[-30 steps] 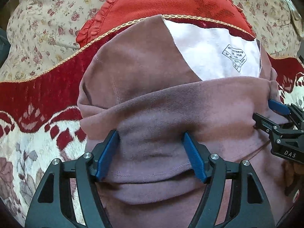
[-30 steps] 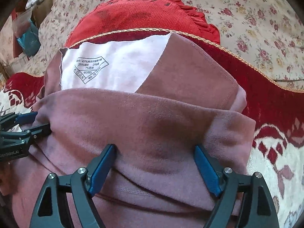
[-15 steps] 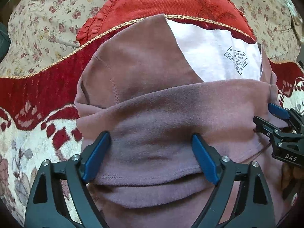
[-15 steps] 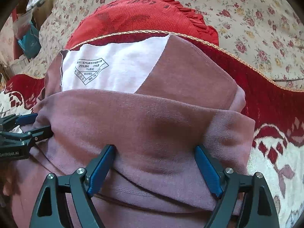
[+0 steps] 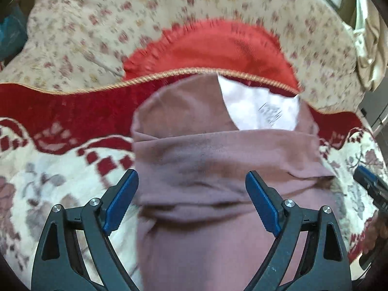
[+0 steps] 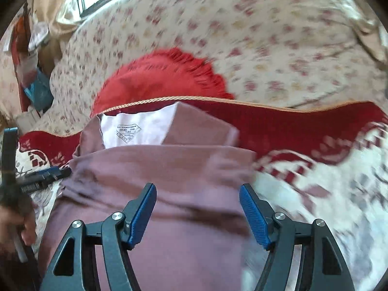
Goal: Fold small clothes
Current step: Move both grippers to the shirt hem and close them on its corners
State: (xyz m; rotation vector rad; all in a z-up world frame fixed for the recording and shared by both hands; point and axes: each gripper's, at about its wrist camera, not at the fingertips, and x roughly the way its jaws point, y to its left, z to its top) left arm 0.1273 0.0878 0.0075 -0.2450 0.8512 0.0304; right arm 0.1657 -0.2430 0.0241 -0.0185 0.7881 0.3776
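Observation:
A mauve garment [image 5: 218,150] lies on a red and cream patterned blanket [image 5: 60,169], its lower part folded up over the upper part, with a white inner panel and printed label [image 5: 262,111] showing at the top. It also shows in the right wrist view [image 6: 165,169]. My left gripper [image 5: 191,198] is open and empty, above the garment's near part. My right gripper [image 6: 197,211] is open and empty, also above the near part. The right gripper's tip [image 5: 371,186] shows at the right edge of the left wrist view; the left gripper [image 6: 41,174] shows at the left of the right wrist view.
A red frilled cushion [image 5: 213,51] lies just beyond the garment, against floral fabric [image 5: 97,24]. A gold cord [image 6: 157,100] edges the blanket. Clutter and a blue item [image 6: 36,89] sit at the far left of the right wrist view.
Both grippers have pulled back and up from the fold, so the garment looks smaller and farther away. The folded part now lies flat with neither gripper touching it. The right gripper's tip has moved off the garment's edge.

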